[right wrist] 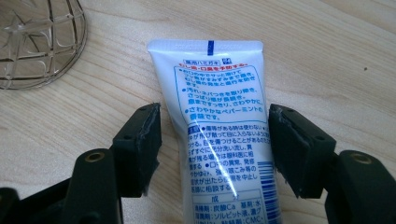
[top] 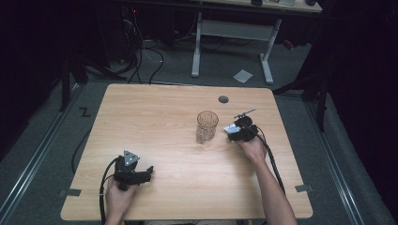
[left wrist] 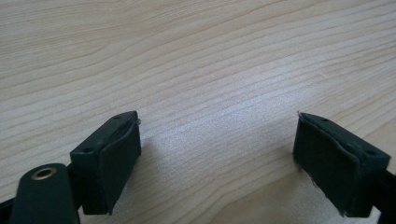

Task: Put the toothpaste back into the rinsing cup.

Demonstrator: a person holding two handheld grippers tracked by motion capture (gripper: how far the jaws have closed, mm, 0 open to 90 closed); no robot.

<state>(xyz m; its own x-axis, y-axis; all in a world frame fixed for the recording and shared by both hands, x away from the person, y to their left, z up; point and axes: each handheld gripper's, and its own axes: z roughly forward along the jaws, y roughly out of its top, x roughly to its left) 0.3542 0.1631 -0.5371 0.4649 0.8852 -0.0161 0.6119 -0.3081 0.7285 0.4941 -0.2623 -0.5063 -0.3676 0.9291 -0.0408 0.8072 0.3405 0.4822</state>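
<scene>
Right of the glass (top: 207, 126), near the table's (top: 155, 112) right side, the tube (right wrist: 219, 140) lies flat between the right gripper's (right wrist: 215, 149) wide jaws, neither pad touching it. Its long axis follows the jaws, crimped end pointing away. The left gripper (left wrist: 217, 158) rests wide, empty, near the front-left edge, bare wood around.
</scene>
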